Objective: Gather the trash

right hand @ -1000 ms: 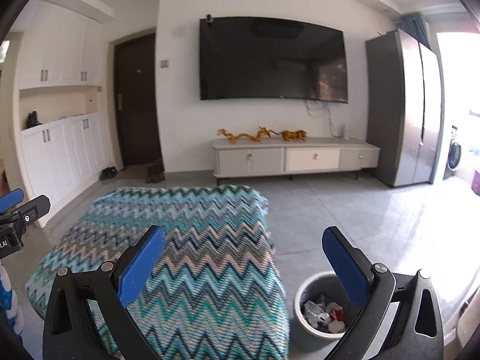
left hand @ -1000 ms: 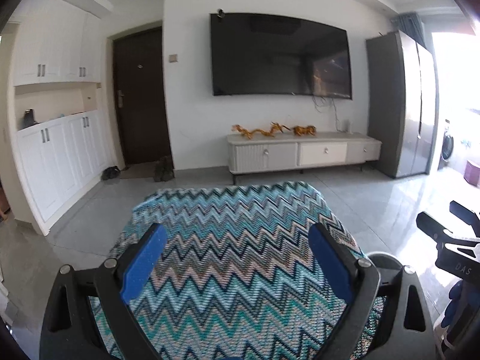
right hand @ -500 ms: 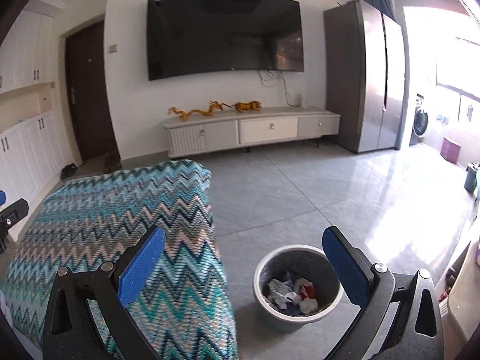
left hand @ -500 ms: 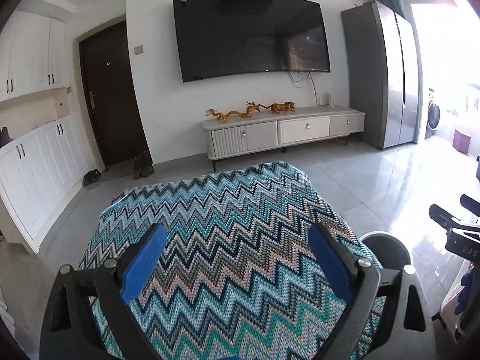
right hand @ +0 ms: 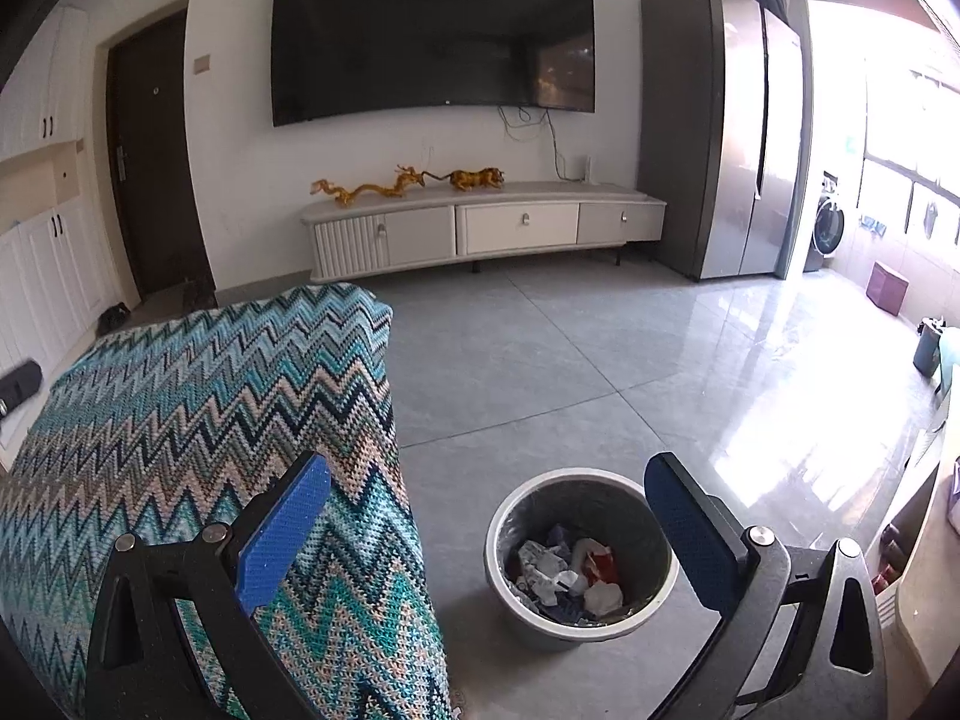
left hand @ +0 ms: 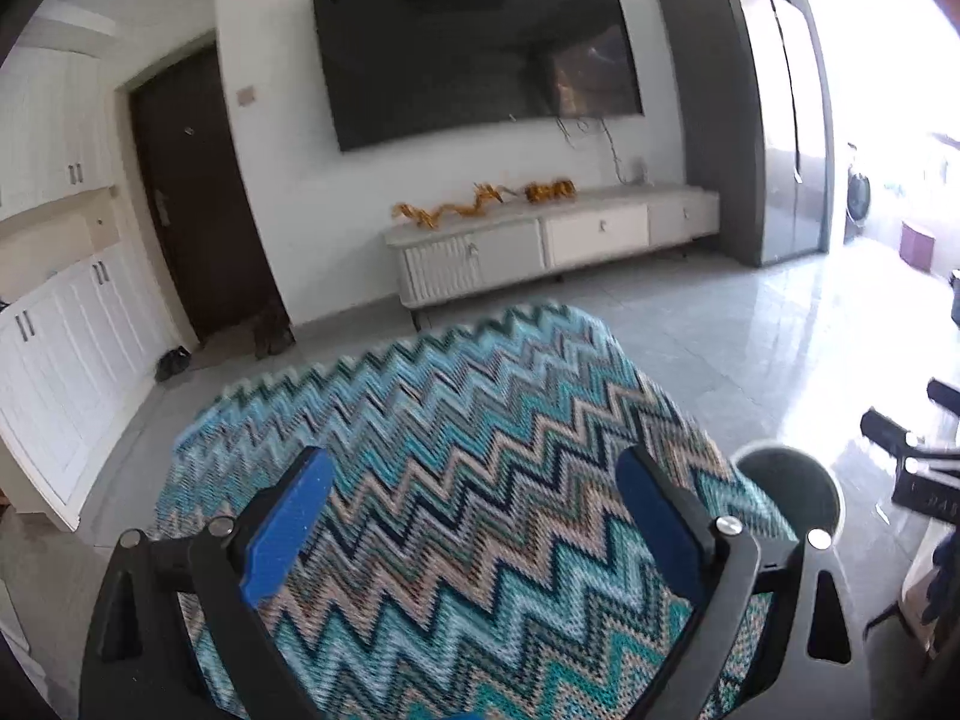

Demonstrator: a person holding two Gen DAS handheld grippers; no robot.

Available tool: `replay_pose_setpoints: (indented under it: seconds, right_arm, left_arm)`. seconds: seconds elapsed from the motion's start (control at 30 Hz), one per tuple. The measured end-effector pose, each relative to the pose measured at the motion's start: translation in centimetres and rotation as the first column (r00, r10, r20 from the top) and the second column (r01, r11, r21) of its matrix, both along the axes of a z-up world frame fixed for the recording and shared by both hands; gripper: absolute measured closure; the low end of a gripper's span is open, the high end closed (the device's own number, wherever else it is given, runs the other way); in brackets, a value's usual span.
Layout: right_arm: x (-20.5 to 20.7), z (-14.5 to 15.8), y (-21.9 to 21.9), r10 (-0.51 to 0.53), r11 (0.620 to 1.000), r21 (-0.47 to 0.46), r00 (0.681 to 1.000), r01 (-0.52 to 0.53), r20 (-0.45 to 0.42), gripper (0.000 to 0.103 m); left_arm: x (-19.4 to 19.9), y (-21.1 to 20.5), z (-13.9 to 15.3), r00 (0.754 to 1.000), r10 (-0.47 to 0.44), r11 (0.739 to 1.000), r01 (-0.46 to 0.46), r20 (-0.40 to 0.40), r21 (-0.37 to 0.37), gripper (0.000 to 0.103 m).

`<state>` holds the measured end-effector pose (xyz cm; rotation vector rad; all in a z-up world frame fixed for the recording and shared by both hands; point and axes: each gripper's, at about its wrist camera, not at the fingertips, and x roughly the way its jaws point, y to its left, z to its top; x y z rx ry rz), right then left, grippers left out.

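A grey round trash bin [right hand: 581,558] stands on the floor right of the table and holds crumpled paper and wrappers [right hand: 564,570]. Its rim also shows in the left wrist view [left hand: 789,483]. My right gripper [right hand: 486,516] is open and empty, above the table's right edge and the bin. My left gripper [left hand: 471,507] is open and empty over the table covered by a zigzag teal cloth [left hand: 456,450]. The cloth also shows in the right wrist view [right hand: 198,420]. No loose trash shows on the cloth. The right gripper shows at the right edge of the left wrist view [left hand: 912,462].
A white TV cabinet [right hand: 480,228] with gold figurines stands under a wall TV [right hand: 432,36]. A grey fridge [right hand: 720,138] stands at right, a dark door [right hand: 156,150] and white cupboards [left hand: 60,330] at left. The tiled floor [right hand: 630,360] lies between.
Both grippers tilted and shifted. The right view swung right over the last second, bringing the bin fully into view. The left view rolled slightly, and both stay open.
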<state>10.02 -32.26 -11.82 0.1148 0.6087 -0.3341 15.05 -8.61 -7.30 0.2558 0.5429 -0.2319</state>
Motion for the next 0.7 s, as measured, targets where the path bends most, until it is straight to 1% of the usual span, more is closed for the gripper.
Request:
replay_pose_setpoints:
  seconds: [0.13,0.3,0.5,0.7]
  right_arm:
    - [0.4,-0.6,-0.3,-0.011,1.0,0.002,1.0,0.011,-0.02,0.0]
    - [0.9,-1.0,-0.4,-0.014,1.0,0.002,0.999,0.014,-0.033,0.0]
    - [1.3,-1.5,-0.1,-0.008,1.0,0.004,0.999,0.008,-0.047,0.0]
    - [1.2,-1.4,0.4,-0.001,1.0,0.001,0.999,0.001,-0.05,0.0]
  left_arm:
    - [0.5,-1.0,-1.5,0.999,-0.026,1.0,0.027,-0.036,0.014,0.007]
    - [0.8,-1.5,-2.2,0.998,-0.041,0.999,0.042,-0.046,0.018,0.007]
    - [1.3,-1.4,-2.4,0.998,-0.039,0.999,0.039,-0.048,0.014,0.007]
    - [1.0,-1.0,-2.3,0.998,-0.037,0.999,0.037,-0.048,0.01,0.007]
